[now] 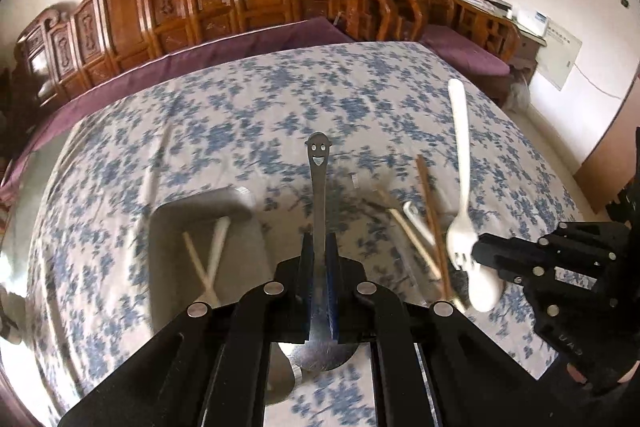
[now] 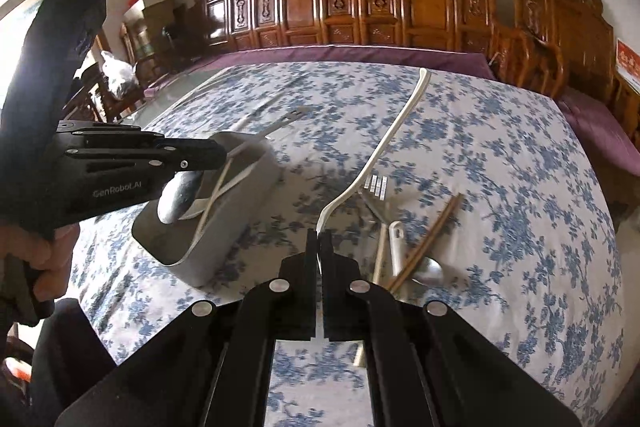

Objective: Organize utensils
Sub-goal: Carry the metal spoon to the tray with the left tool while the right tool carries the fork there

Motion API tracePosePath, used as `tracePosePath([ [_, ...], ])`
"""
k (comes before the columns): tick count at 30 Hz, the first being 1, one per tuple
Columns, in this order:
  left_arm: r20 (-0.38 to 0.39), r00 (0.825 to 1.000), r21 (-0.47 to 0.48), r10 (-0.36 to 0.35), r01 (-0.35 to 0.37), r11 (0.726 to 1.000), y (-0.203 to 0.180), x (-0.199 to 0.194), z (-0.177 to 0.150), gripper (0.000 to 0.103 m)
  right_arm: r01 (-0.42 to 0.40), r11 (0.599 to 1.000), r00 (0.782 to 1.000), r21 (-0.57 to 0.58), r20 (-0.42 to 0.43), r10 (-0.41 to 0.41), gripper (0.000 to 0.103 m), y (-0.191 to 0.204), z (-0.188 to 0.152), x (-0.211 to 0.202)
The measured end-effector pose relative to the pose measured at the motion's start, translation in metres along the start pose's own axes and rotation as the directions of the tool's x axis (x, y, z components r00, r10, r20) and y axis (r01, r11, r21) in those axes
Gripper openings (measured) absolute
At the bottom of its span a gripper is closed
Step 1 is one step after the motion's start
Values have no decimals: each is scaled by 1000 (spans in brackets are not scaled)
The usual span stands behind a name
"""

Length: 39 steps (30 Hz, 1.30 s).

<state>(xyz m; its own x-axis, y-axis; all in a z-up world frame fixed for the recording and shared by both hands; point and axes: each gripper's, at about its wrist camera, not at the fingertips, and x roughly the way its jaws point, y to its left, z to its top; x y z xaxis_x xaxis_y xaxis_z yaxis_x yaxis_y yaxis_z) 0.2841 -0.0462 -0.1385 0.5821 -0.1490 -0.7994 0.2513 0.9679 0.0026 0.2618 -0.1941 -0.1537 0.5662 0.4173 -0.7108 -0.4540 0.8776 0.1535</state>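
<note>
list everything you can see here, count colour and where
metal spoon: 1, silver, smiley handle, held in the left tool
white fork: 1, white plastic, held in the right tool
tray: 1, grey, on the table's left, holding pale utensils
loose utensils: several, metal, white and brown, lying right of the tray
tablecloth: 1, white with blue flowers, covering the table
carved bench: brown wood, purple cushion, behind the table
left tool: black, shut on the spoon
right tool: black, shut on the fork
</note>
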Motion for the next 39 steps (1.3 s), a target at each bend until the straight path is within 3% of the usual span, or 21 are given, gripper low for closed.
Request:
tracePosePath([
  [8,-13,999,-48,42,-43,998,47,-12,-18,5,-21,999,1000,-46,-7,21,3,35,9,5],
  [15,-65,996,-79,62,-67,995,79,5,-32,5,-49,996,999,-75,-25,48,3,61,15,20],
  [31,-169,984,-111,47,-67,992,105,50,-58,6,-75,991,995,-112,-79,67,3,88,16,50],
  [33,-167,985,-124,50,-71,990,109,50,-61,10,-76,991,994,-112,-85,67,3,90,16,53],
  [35,-158,986,-127,48,-68,990,111,48,-62,21,-77,990,993,-115,-93,66,3,93,14,57],
  [39,-126,990,-115,66,-81,990,115,34,-64,23,-84,990,992,-116,-106,72,3,98,14,64],
])
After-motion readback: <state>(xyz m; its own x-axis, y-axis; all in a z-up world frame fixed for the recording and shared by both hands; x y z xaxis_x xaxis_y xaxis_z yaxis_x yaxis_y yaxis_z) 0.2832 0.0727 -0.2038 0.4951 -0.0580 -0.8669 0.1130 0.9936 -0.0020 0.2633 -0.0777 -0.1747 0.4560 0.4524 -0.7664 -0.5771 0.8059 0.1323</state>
